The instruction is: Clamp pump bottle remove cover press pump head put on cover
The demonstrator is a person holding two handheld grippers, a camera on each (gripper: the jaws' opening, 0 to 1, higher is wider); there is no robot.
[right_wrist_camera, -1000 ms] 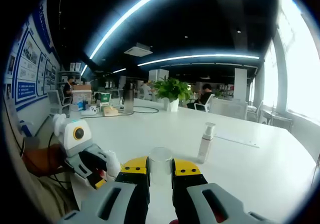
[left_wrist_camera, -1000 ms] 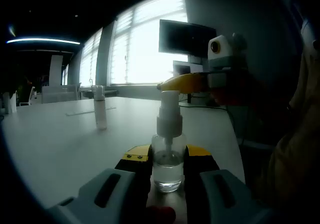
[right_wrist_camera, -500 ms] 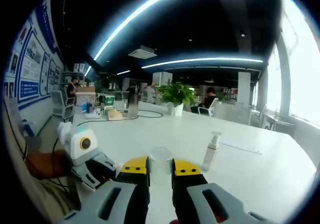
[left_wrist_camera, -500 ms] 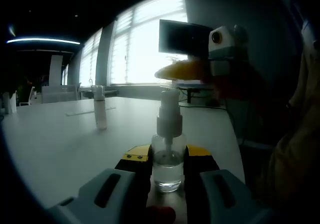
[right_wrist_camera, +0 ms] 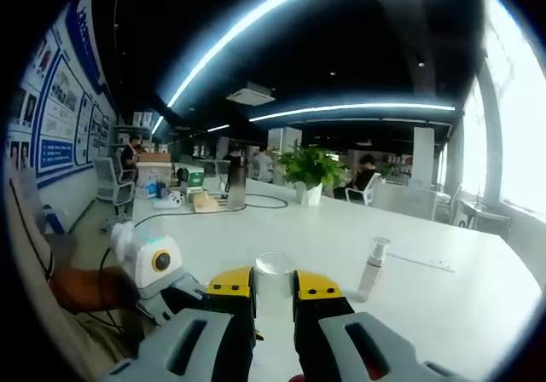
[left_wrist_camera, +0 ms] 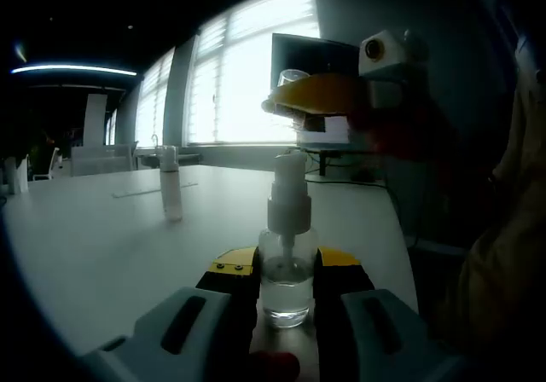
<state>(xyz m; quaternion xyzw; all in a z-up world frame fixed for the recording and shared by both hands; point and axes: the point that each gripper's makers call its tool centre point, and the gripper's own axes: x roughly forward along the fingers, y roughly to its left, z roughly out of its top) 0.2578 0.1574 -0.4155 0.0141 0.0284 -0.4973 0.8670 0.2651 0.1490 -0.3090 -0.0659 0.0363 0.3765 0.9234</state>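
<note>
A clear pump bottle stands on the white table, and my left gripper is shut on its body. Its white pump head is bare. Above the head hangs my right gripper, coming in from the right with yellow jaws shut on the clear cover. In the right gripper view the cover sits between the right gripper's jaws, with the left gripper low at the left.
A second white pump bottle stands further back on the table, also seen as the bottle at the right. A potted plant, office desks and seated people lie beyond. A dark monitor stands by the window.
My right gripper has risen with the cover, from level with the pump head to well above it. The left gripper and the bottle have stayed still.
</note>
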